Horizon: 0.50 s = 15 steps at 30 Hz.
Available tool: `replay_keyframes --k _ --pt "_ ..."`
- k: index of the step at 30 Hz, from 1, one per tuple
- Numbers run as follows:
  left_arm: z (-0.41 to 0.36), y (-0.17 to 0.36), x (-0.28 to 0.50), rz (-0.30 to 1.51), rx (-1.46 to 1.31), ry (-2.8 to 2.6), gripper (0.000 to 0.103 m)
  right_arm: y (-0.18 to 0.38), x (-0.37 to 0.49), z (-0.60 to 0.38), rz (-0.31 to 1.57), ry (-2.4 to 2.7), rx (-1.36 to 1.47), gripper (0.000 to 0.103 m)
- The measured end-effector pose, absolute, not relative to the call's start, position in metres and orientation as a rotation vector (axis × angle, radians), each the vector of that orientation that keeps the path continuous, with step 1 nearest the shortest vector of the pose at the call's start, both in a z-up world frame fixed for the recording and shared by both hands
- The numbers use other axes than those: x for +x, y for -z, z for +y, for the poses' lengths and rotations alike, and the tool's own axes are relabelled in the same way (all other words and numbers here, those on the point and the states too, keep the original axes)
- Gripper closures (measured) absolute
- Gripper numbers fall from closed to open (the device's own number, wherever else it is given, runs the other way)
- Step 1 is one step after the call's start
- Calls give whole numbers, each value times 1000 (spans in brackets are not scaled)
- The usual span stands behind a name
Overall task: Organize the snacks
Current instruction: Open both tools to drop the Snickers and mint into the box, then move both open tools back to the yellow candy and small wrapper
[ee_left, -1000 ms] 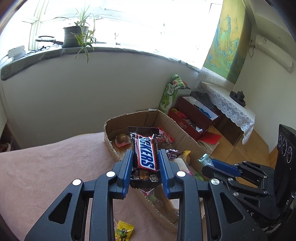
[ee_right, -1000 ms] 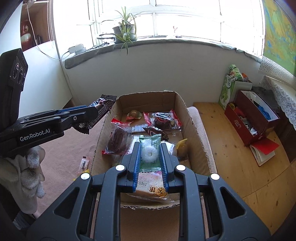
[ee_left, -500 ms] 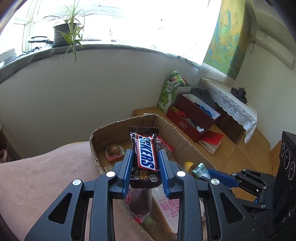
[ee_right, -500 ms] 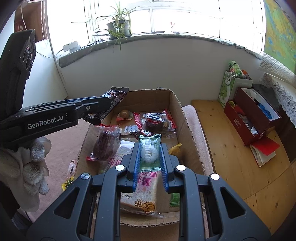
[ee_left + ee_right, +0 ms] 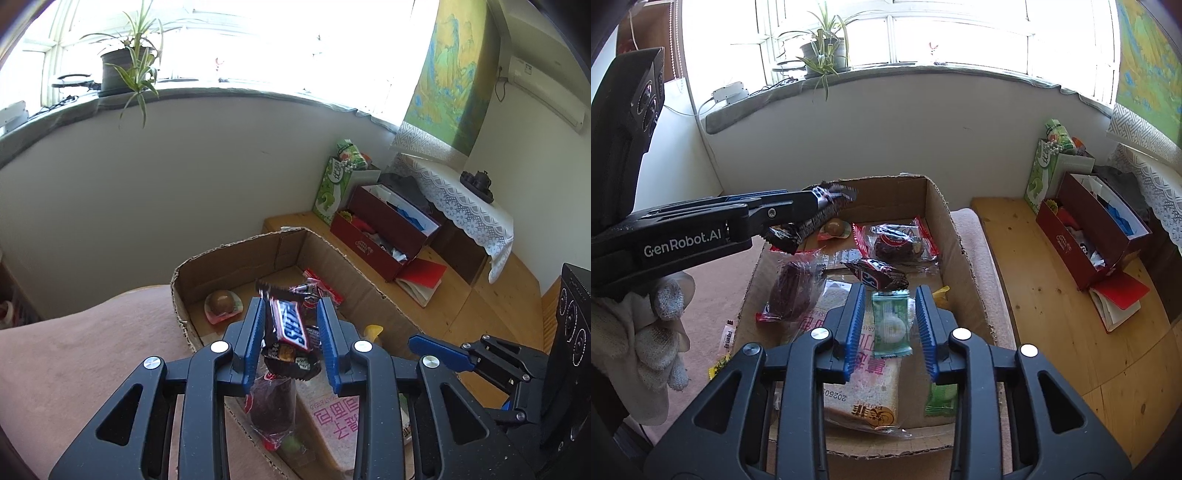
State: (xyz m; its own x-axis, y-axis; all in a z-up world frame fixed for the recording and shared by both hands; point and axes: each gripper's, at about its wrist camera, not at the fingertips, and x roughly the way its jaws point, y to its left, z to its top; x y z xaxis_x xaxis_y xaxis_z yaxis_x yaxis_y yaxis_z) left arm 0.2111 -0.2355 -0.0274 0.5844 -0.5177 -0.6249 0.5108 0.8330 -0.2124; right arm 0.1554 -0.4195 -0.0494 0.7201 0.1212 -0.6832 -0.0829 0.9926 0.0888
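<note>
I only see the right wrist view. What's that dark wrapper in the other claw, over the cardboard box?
Observer: A Snickers bar; the left wrist view shows its blue lettering.
Operator: Is it clamped tight?
Observer: No. The left gripper has just been opening its jaws; the bar leans tilted between them, clear of one pad.
Operator: Anything in the room I miss?
Observer: A white air conditioner, mounted high up.
</note>
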Motion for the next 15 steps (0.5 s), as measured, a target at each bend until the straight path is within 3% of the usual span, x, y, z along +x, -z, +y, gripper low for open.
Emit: replay_keyframes --k 3,7,15 --pt "-235 24 209 722 -9 601 68 48 153 -419 748 -103 45 51" --pt "-234 23 206 716 -6 603 68 46 151 -418 741 -94 47 41" --pt "-226 18 197 706 -11 608 68 42 143 -414 735 -91 48 39"
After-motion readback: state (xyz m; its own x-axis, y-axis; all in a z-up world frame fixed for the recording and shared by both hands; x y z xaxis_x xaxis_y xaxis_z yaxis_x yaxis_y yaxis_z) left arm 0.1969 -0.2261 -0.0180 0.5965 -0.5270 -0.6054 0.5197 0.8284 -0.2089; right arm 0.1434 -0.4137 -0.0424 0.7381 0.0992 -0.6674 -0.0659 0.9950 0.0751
